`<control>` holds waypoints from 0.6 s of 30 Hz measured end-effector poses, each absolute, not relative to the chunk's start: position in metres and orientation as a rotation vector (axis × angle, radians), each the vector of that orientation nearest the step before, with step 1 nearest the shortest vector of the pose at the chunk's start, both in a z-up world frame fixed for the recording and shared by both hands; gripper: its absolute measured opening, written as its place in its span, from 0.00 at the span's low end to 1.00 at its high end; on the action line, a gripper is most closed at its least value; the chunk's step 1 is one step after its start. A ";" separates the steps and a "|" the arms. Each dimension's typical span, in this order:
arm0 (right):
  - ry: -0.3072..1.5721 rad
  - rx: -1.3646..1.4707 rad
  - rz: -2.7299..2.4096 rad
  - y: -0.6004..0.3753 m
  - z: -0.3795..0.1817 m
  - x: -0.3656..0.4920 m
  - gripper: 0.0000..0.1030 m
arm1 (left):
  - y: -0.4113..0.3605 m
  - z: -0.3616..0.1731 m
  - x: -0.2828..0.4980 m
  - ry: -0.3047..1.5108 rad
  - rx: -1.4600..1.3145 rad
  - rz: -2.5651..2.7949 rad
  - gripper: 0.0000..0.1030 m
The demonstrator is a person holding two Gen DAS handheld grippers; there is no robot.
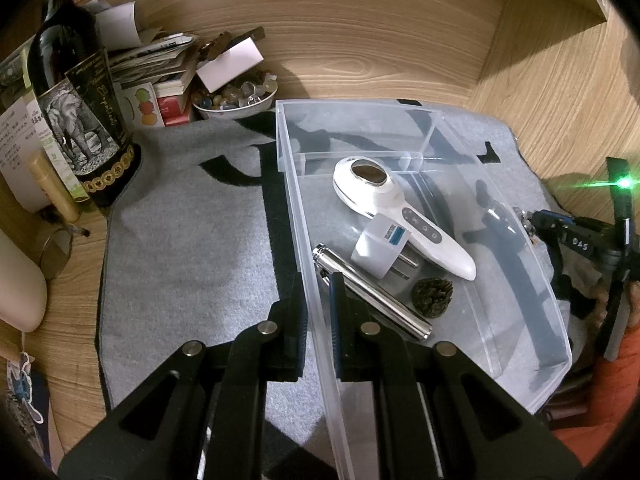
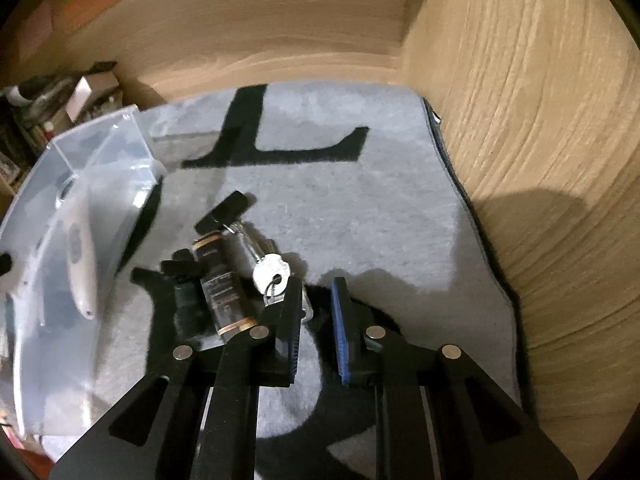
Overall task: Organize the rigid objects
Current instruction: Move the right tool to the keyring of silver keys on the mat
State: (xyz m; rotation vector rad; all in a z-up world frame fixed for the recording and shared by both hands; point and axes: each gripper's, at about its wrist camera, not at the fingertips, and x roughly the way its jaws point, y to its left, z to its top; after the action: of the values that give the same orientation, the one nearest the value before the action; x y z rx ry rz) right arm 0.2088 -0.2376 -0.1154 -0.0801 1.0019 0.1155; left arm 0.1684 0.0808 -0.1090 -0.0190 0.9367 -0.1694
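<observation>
- Your left gripper (image 1: 318,280) is clamped on the near left wall of the clear plastic divided bin (image 1: 552,300), one finger outside the wall and one inside.
- Inside that bin's large compartment lie a white handheld device with an oval dark head (image 1: 400,204), a white plug adapter with metal prongs (image 1: 380,246), a polished metal cylinder (image 1: 372,294) and a small dark spiky lump (image 1: 433,296).
- The metal cylinder runs diagonally just beside your inner left finger; the pictures do not show whether they touch.
- The bin sits on a grey felt mat with black lettering (image 1: 180,240), which covers a wooden desk (image 1: 72,296).
- Your right gripper (image 2: 316,292) stands open over the mat, nothing between its fingers.
- Just left of it lies a loose cluster on the mat: a silver key on a ring (image 2: 272,272), a dark cylinder with copper bands (image 2: 222,284), a small dark green bottle-like piece (image 2: 186,300) and black clip-like parts (image 2: 226,208).
- The key's ring reaches your left-hand finger; contact is unclear.
- Behind the mat's left edge stand a dark wine bottle with an elephant label (image 1: 76,120), a stack of papers (image 1: 152,60) and a white bowl of small trinkets (image 1: 234,98).
</observation>
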 end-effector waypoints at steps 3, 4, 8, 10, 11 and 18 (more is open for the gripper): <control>1.026 -0.114 0.134 -0.233 -0.122 0.203 0.16 | 0.080 -0.108 0.170 0.938 -0.018 -0.167 0.09; 1.039 -0.120 0.134 -0.231 -0.126 0.202 0.23 | 0.080 -0.108 0.170 0.938 -0.019 -0.166 0.09; 1.029 -0.157 0.134 -0.225 -0.133 0.197 0.31 | 0.080 -0.108 0.170 0.939 -0.021 -0.167 0.09; 1.031 -0.156 0.139 -0.224 -0.133 0.200 0.31 | 0.079 -0.108 0.171 0.939 -0.020 -0.167 0.09; 1.031 -0.160 0.140 -0.224 -0.134 0.202 0.31 | 0.079 -0.108 0.171 0.939 -0.019 -0.167 0.09; 1.003 -0.154 0.129 -0.224 -0.139 0.216 0.31 | 0.080 -0.108 0.171 0.939 -0.030 -0.168 0.09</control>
State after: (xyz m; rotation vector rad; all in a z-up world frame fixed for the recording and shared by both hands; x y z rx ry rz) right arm 0.2156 -0.2240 -0.1389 -0.1536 1.0025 0.1285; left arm 0.1712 0.0800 -0.1077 -0.0303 0.9390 -0.1679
